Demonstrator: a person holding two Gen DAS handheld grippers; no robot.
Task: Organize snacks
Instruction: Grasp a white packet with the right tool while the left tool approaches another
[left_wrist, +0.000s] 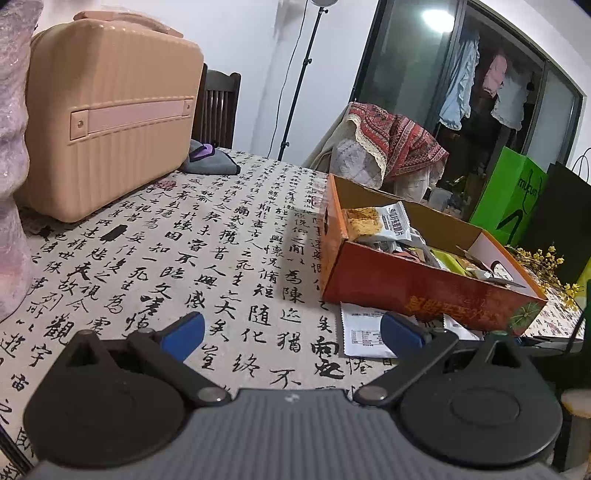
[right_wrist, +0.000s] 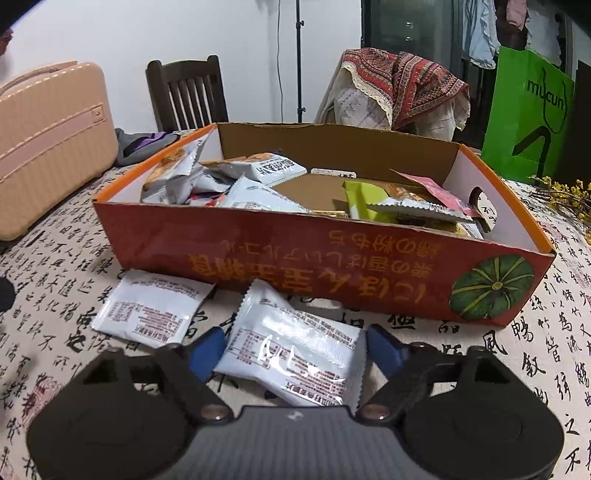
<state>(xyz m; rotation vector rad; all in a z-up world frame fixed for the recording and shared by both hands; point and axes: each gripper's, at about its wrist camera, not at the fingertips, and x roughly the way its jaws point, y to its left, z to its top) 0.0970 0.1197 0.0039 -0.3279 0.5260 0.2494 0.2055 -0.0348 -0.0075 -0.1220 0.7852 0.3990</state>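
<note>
- The right gripper (right_wrist: 295, 352) points down at the bench; its blue-padded fingers (right_wrist: 207, 352) straddle a white snack packet (right_wrist: 295, 350) lying flat, printed back facing up. The pads sit right at the packet's edges, and no firm pinch is visible, so I read the fingers as open around it.
- A second white packet (right_wrist: 149, 308) lies just beside the first, to its left, also on the calligraphy-print tablecloth (right_wrist: 55, 258).
- Right behind both packets stands an orange cardboard box (right_wrist: 332, 266) with a pumpkin picture, already holding a jumble of snack packets (right_wrist: 258, 170).
- The left gripper (left_wrist: 291, 332) hovers over bare cloth, fingers (left_wrist: 184, 330) spread wide and holding nothing.
- Further back: a peach hard-shell case (left_wrist: 110, 122), a wooden chair (right_wrist: 188, 92) and a green paper bag (right_wrist: 528, 110).
- Risk, as I judge it: the glossy, flat packet may slip or buckle when squeezed, or the fingers may snag the cloth beneath.
</note>
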